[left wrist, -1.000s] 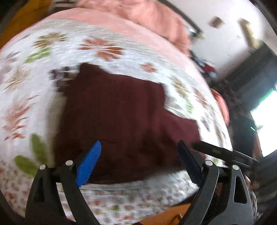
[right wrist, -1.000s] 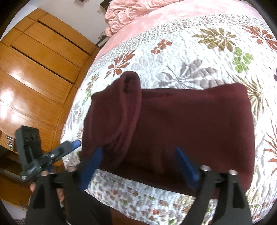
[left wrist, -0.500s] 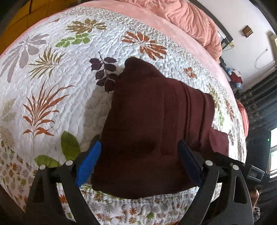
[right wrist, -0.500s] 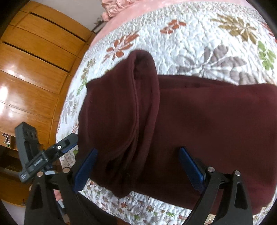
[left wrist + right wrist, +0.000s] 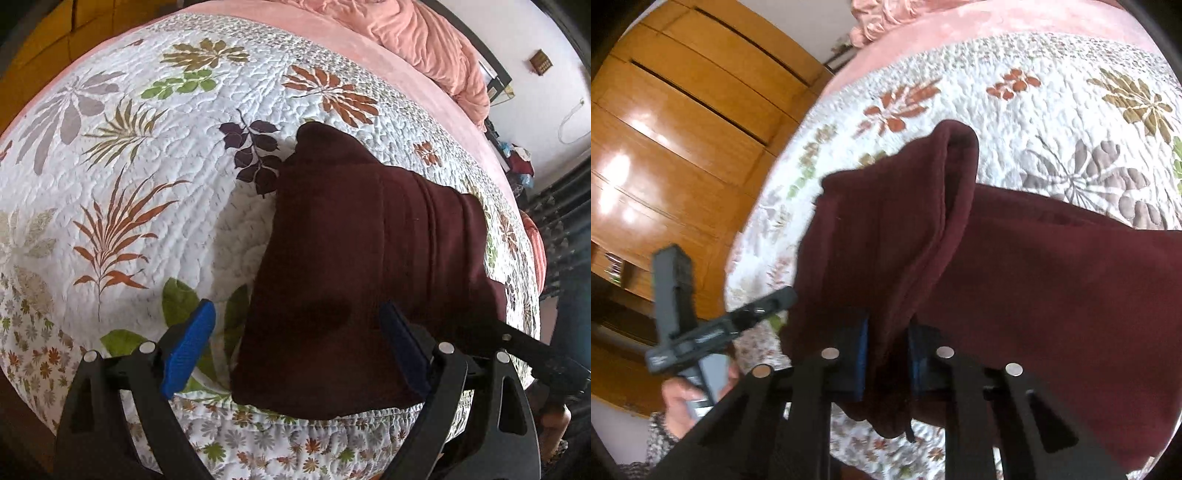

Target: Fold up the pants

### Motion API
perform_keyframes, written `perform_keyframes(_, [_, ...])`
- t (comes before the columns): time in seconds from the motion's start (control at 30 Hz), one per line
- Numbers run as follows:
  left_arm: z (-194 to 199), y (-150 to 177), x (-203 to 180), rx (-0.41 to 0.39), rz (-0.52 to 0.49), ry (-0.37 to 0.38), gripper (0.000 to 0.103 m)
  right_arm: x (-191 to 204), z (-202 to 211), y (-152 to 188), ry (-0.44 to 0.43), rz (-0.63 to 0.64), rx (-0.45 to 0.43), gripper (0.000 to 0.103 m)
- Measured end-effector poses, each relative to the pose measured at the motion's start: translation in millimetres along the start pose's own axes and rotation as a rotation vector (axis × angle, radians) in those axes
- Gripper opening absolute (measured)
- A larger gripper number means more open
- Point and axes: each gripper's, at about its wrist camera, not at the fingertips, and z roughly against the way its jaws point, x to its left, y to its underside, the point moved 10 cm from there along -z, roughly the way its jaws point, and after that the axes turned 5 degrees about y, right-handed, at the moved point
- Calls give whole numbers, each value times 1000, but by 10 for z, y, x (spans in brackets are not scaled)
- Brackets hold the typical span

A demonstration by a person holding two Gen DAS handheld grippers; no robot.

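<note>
- The pants (image 5: 354, 266) are dark maroon, of a soft, thick, matte cloth, and lie partly folded on a white quilt (image 5: 155, 206) printed with rust, olive, grey and purple leaves, close to the near edge of the bed.
- In the left wrist view they form a roughly rectangular slab with one rounded corner poking up at the far end and a few long parallel creases running along the right half.
- In the right wrist view a doubled, rolled fold (image 5: 923, 236) stands above the flat layer and droops over the quilt's near edge.
- The right gripper (image 5: 886, 354) has just been closing; its blue pads now pinch that rolled fold, with the cloth squeezed between them.
- The left gripper (image 5: 295, 350) stands wide, its blue pads apart over the near end of the pants, one over the quilt and one over the cloth; nothing is gripped.
- A hand (image 5: 683, 402) with a patterned sleeve holds the left gripper's handle.
- A pink blanket (image 5: 417, 40) lies bunched at the far end of the bed.
</note>
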Motion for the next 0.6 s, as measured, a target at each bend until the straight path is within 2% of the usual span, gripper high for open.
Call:
perform_keyframes(0.33, [91,12,-134,-17,2,32,89,11,429,-48,-53,-11,-67,16])
perform_keyframes(0.6, [32,60,-458,0,-48,63,90,-378,972,-113,-12,-45,-136,16])
